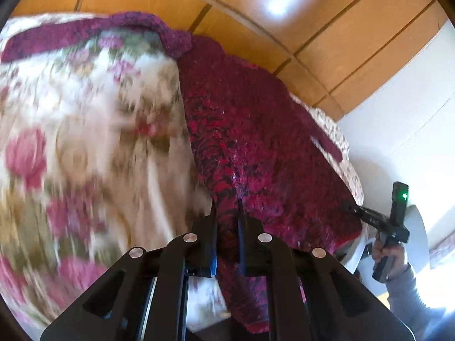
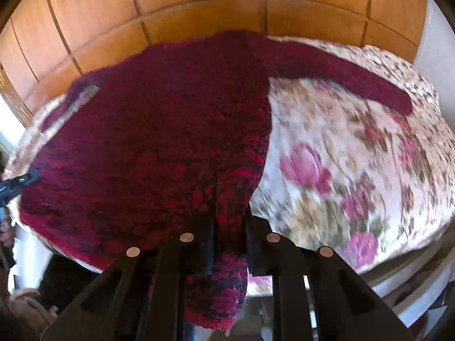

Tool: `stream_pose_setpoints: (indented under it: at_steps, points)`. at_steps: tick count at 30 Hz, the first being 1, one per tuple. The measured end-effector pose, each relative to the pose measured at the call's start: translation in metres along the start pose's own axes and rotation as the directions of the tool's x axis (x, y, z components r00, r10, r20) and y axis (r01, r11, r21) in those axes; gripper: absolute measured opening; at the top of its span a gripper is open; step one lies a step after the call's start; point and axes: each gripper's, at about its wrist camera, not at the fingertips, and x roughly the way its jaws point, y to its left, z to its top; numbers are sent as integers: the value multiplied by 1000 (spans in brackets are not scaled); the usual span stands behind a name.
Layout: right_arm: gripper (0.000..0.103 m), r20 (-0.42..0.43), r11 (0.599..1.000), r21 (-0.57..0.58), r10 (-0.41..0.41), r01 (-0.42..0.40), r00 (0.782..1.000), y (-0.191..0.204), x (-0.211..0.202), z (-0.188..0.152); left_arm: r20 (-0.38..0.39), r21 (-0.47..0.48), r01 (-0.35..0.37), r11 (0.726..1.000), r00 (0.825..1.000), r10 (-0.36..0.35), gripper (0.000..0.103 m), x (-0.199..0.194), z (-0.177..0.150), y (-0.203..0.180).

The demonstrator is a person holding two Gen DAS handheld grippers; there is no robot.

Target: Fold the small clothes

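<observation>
A dark red knitted sweater point(image 1: 250, 130) lies spread on a floral bedcover point(image 1: 85, 130). My left gripper point(image 1: 226, 207) is shut on one bottom corner of the sweater. The sweater also shows in the right wrist view point(image 2: 159, 142), where my right gripper point(image 2: 229, 213) is shut on the other bottom corner. One sleeve point(image 2: 341, 76) stretches out to the right across the bedcover point(image 2: 355, 156). In the left wrist view the right gripper point(image 1: 352, 207) is at the sweater's far corner, held by a hand. In the right wrist view the left gripper point(image 2: 31, 174) touches the sweater's left edge.
A wooden panelled wall point(image 1: 256, 14) stands behind the bed, also in the right wrist view point(image 2: 199, 5). A white wall point(image 1: 412, 108) is at the right. The bed's front edge point(image 2: 398, 272) drops off at the lower right.
</observation>
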Motion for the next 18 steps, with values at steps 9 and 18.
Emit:
stream_pose_setpoints:
  at_steps: [9, 18]
  points:
    - [46, -28, 994, -35, -100, 99, 995, -10, 19, -24, -37, -69, -62, 996, 998, 59, 10, -3, -25, 18]
    - [79, 144, 992, -67, -92, 102, 985, 32, 5, 30, 53, -110, -196, 974, 978, 203, 54, -29, 0, 39]
